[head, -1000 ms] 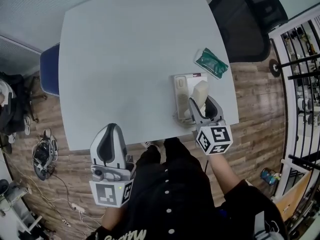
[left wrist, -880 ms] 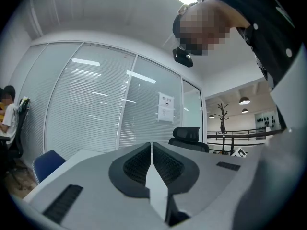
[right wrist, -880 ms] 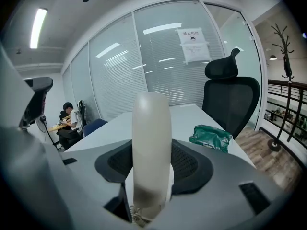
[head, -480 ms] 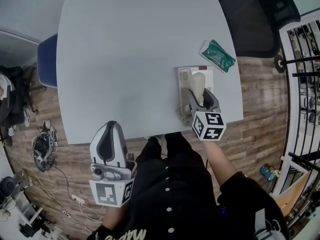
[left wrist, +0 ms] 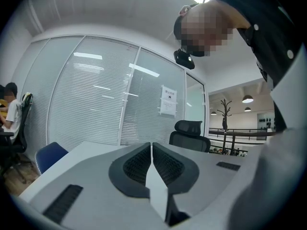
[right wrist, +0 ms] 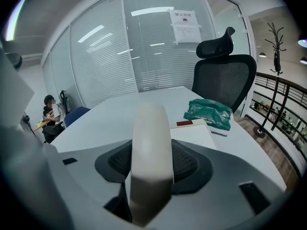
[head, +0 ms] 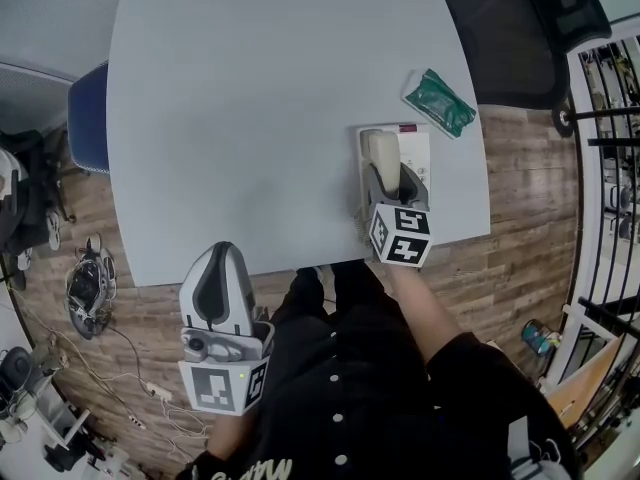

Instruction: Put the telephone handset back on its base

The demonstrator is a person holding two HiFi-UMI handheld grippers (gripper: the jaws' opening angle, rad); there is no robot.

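Two grippers, one task item, listed near to far.

1. Left gripper [head: 222,260]: jaws pressed together on nothing, held off the counter [head: 260,98] by the person's body, well apart from the work.
2. Right gripper [head: 386,186]: clamped on the near end of the handset [head: 383,153]; the nearer gripper by far.
3. Handset: long axis runs away from the person, parallel with the base [head: 416,154], lying over the base's left half. Whether it touches cannot be told.
4. Green packet [head: 440,103]: just beyond the base, clear of it.

Change: a second ago the handset hung over the base's right half; it now sits leftward over the cradle side.
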